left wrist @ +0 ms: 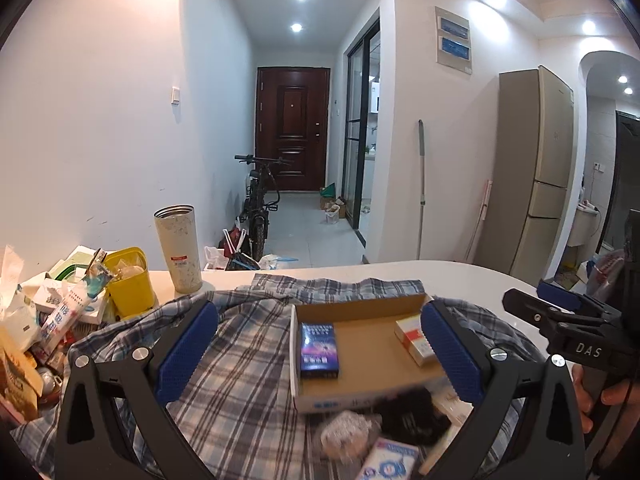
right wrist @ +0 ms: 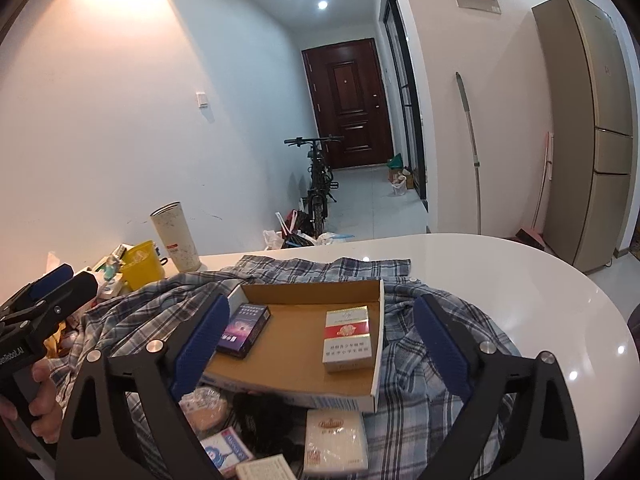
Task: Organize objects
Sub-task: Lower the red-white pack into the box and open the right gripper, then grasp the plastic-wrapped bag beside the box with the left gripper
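A white table faces a hallway with a bicycle at 12 o'clock. On a plaid shirt, the cardboard tray holds two boxes. Left gripper and right gripper are both spread, empty. A tumbler stands at 10 o'clock.

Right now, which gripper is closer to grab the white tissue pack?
Probably the right gripper. The white tissue pack lies low between its open jaws, by the cardboard tray. The left gripper, also open, sees only blurred items there.

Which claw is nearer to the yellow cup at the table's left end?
Left. The left claw hovers over the plaid shirt just right of the yellow cup; the right claw is farther right, past the cardboard tray.
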Demonstrator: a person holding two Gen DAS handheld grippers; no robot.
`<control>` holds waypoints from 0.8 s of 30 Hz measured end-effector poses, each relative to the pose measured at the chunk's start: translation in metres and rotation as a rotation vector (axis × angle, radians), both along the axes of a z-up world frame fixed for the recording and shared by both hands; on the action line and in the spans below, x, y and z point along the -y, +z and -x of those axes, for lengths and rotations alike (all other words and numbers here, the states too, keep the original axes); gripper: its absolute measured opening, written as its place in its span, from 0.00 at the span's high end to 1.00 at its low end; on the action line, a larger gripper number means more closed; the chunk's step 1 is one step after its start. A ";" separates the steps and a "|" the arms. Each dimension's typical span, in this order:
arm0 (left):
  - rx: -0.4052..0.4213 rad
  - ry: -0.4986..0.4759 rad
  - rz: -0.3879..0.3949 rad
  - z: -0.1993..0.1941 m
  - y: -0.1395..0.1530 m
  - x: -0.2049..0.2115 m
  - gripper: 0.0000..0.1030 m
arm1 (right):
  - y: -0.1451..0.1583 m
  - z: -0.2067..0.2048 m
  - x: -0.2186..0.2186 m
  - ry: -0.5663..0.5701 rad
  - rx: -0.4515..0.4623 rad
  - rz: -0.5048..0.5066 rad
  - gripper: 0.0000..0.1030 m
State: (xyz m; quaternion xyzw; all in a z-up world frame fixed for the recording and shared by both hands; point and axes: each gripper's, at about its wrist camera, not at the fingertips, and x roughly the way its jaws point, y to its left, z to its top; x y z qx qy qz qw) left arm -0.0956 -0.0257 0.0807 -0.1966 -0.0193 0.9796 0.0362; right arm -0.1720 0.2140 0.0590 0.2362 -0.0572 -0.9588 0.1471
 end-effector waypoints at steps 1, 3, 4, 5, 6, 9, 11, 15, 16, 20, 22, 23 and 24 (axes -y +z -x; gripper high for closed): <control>-0.002 0.000 0.001 -0.005 -0.001 -0.002 0.00 | -0.002 -0.004 0.001 0.011 0.005 -0.002 0.10; -0.014 0.010 0.001 -0.012 -0.006 -0.005 0.00 | -0.005 -0.009 0.002 0.030 0.009 -0.010 0.10; -0.011 0.016 0.000 -0.015 -0.010 -0.006 0.00 | -0.008 -0.011 0.002 0.035 0.008 -0.019 0.10; 0.000 0.016 -0.006 -0.016 -0.014 -0.007 0.00 | -0.011 -0.013 0.003 0.037 0.007 -0.031 0.10; 0.010 0.006 -0.017 -0.016 -0.018 -0.007 0.00 | -0.015 -0.016 0.003 0.036 0.006 -0.045 0.10; 0.031 -0.009 -0.017 -0.012 -0.035 -0.009 0.00 | -0.029 -0.016 0.005 0.027 0.008 -0.080 0.10; 0.053 0.003 -0.002 -0.003 -0.048 -0.008 0.00 | -0.040 -0.011 0.004 0.025 0.030 -0.086 0.10; 0.132 -0.012 -0.037 0.015 -0.079 -0.001 0.00 | -0.062 0.004 0.000 0.048 0.112 -0.048 0.10; 0.147 -0.015 -0.041 0.016 -0.083 0.000 0.00 | -0.067 0.008 -0.001 0.056 0.137 -0.040 0.10; 0.199 -0.043 -0.068 0.021 -0.094 0.000 0.00 | -0.073 0.011 -0.006 0.047 0.156 -0.041 0.10; 0.207 -0.048 -0.058 0.021 -0.096 -0.003 0.00 | -0.074 0.011 -0.007 0.044 0.159 -0.039 0.10; 0.210 -0.049 -0.044 0.021 -0.097 -0.006 0.00 | -0.074 0.011 -0.008 0.045 0.159 -0.035 0.10; 0.214 -0.051 -0.036 0.021 -0.098 -0.008 0.00 | -0.074 0.010 -0.008 0.046 0.160 -0.033 0.10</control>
